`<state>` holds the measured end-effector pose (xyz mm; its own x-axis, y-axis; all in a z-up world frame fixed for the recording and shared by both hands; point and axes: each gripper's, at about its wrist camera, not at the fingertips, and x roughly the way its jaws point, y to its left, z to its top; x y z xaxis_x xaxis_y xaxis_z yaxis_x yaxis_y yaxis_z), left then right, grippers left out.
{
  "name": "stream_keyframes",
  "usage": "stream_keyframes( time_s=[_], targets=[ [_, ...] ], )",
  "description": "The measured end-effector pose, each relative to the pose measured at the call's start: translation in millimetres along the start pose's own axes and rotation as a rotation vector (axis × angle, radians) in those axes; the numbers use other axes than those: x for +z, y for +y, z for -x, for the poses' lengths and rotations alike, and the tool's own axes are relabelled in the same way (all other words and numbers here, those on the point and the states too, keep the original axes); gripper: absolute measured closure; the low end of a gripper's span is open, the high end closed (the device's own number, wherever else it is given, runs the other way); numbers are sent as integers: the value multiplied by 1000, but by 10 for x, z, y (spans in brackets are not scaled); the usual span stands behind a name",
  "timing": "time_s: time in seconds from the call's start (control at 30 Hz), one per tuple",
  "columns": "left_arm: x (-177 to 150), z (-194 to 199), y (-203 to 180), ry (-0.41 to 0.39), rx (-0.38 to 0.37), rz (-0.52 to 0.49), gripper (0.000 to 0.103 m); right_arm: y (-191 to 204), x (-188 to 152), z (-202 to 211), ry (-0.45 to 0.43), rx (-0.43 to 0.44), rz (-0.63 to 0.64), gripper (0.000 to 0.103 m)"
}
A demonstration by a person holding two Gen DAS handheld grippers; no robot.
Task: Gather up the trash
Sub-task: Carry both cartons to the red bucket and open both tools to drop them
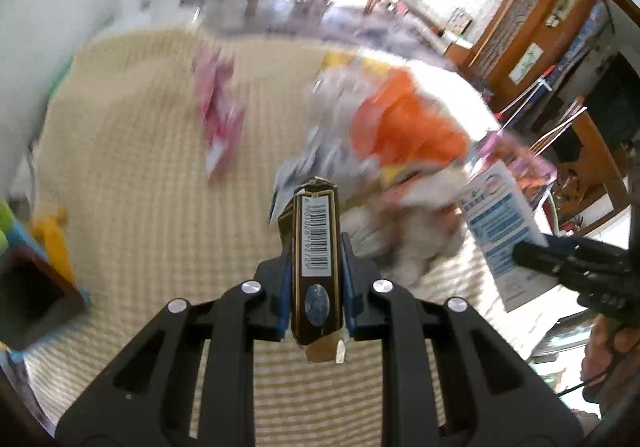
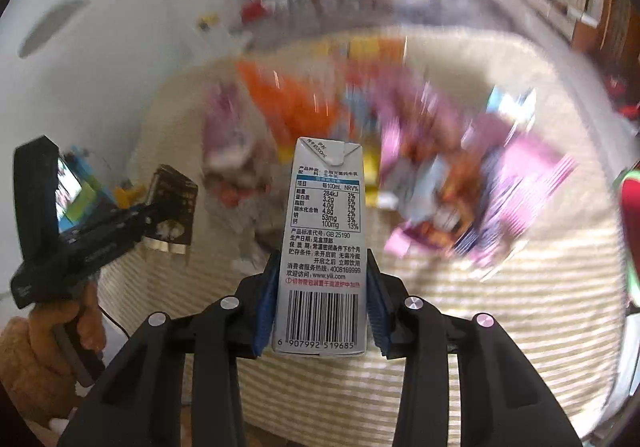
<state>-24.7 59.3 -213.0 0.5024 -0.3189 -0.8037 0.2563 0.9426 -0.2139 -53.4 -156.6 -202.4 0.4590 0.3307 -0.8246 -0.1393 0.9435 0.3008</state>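
My left gripper (image 1: 317, 247) is shut on a dark brown and gold carton (image 1: 317, 255) with a barcode, held above the striped tablecloth (image 1: 132, 175). The same carton shows in the right wrist view (image 2: 172, 203) in the left gripper (image 2: 152, 217). My right gripper (image 2: 323, 263) is shut on a white and blue milk carton (image 2: 324, 243); that carton (image 1: 500, 223) shows at the right of the left wrist view, held by the right gripper (image 1: 532, 253). A blurred heap of trash lies on the table: an orange wrapper (image 1: 404, 127), a pink wrapper (image 1: 218, 107), purple packaging (image 2: 512, 183).
A colourful open box (image 1: 36, 279) stands at the table's left edge, with a yellow item (image 1: 56, 239) beside it. Wooden cabinets (image 1: 532, 27) stand at the back right. A white wall (image 2: 100, 59) is to the left. Both views are motion-blurred.
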Motion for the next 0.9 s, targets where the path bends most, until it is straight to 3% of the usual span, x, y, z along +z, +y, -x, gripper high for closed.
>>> stream_keyframes(
  time_s=[0.2, 0.4, 0.6, 0.9],
  targets=[
    [326, 135, -647, -105, -113, -102, 83, -245, 174, 656, -185, -57, -74, 65],
    [613, 105, -1490, -119, -267, -198, 83, -941, 146, 1169, -301, -158, -204, 65],
    [775, -111, -2403, -111, -359, -312, 83, -1756, 27, 1402, -326, -224, -315, 65],
    [889, -959, -3860, 4, -487, -372, 83, -3066, -357, 1746, -319, -320, -480, 65]
  ],
)
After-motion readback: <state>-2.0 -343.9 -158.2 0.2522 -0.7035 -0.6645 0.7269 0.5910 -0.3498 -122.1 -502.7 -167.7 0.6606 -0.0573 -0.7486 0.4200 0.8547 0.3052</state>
